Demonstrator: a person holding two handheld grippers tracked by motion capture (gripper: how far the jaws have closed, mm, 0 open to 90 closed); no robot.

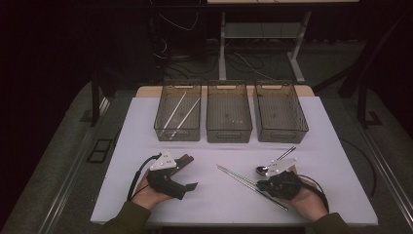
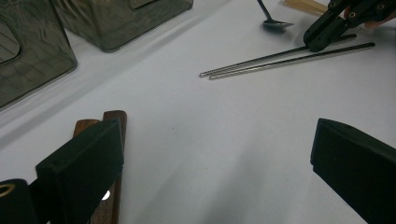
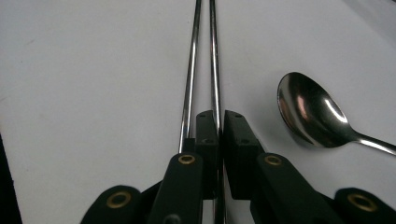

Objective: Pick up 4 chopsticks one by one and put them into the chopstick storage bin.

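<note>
White tabletop [image 1: 146,126]; dark cabled floor [image 1: 195,58]

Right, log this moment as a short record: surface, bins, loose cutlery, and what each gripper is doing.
surface: white table
bins: three clear bins in a row at the far side; left bin holds pale chopsticks; middle bin and right bin look empty
loose cutlery: metal chopsticks, spoon, brown wooden chopsticks
left gripper: open, one jaw over the wooden chopsticks
right gripper: shut on one metal chopstick, the other lies just outside the jaws
</note>
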